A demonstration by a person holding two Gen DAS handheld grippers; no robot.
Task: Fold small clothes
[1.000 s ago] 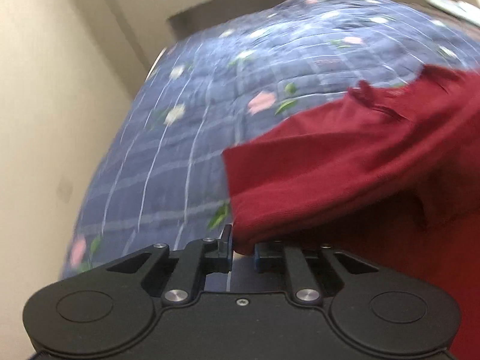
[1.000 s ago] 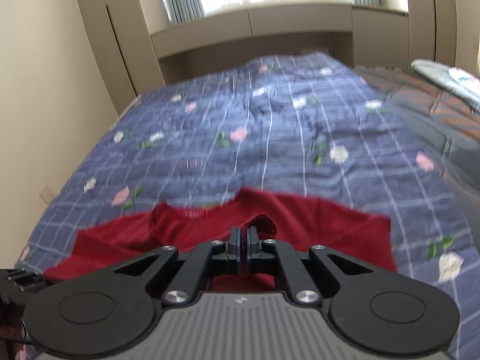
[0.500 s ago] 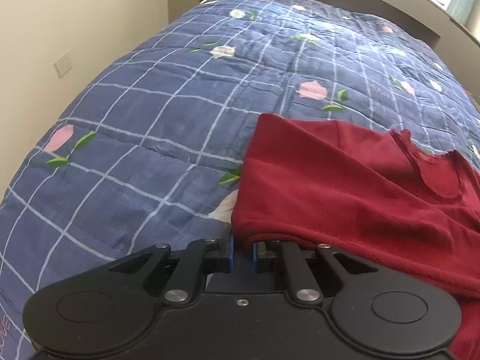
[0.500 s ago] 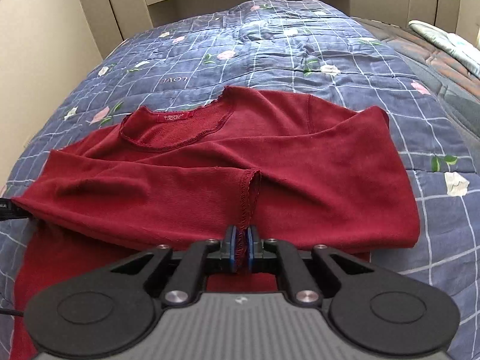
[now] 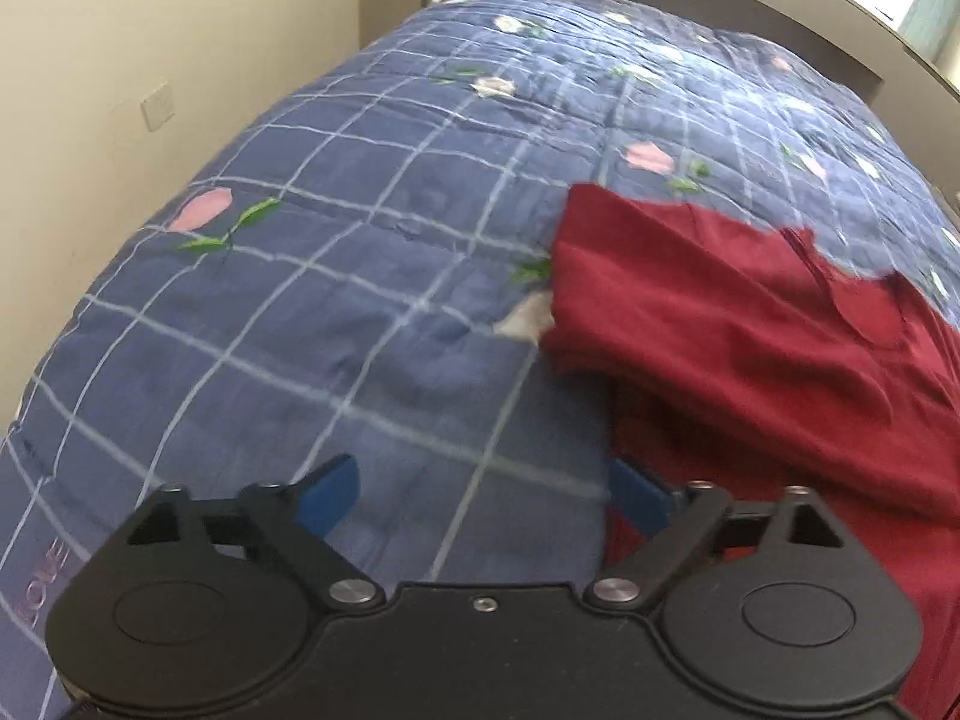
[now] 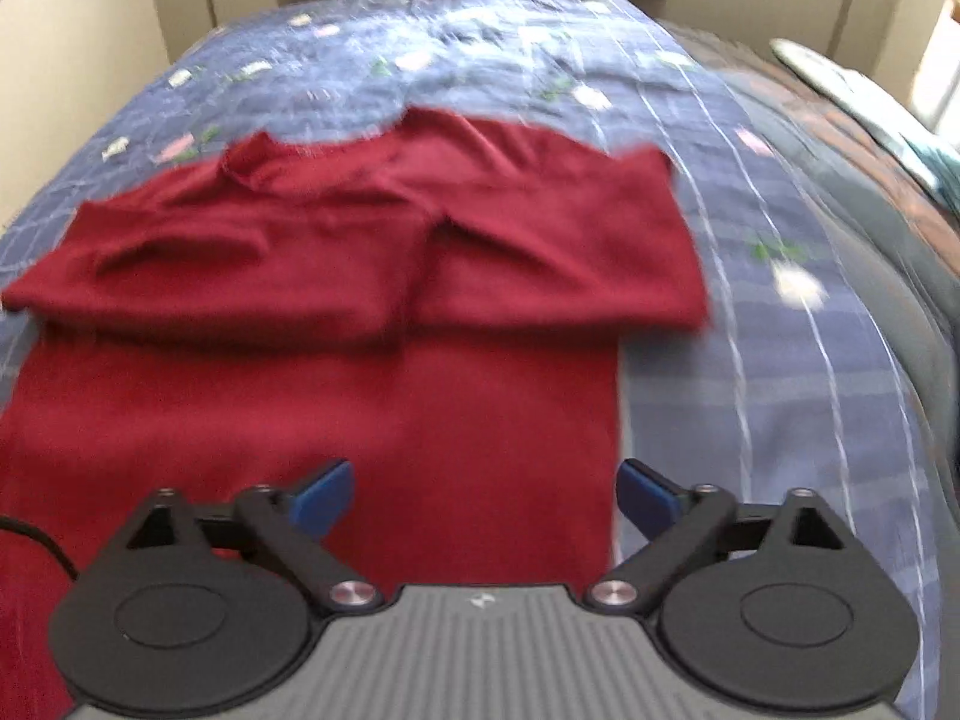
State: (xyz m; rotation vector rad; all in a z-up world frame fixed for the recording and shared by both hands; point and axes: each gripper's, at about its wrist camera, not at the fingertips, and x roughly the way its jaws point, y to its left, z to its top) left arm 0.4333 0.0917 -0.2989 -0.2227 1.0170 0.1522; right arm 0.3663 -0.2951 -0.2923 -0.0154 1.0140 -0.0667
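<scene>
Left claw (image 5: 480,495): jaws just sprang wide, nothing btwn them; right pad sits at the red sweater's (image 6: 372,312) left edge, not pressing. Right claw (image 6: 483,495): likewise just opened wide, empty, hovering over sweater's lower body. Sweater lies flat on the bed quilt (image 5: 336,276), both sleeves folded across chest. Judged soft, light, limp knit, likely to sag; best pinched at hem corners nearest claws.

Floral blue quilt (image 5: 372,276) (checked) beside cream wall (image 5: 120,30).

Bare quilt (image 5: 336,324) left (wall (image 5: 90,60) nr)
</scene>
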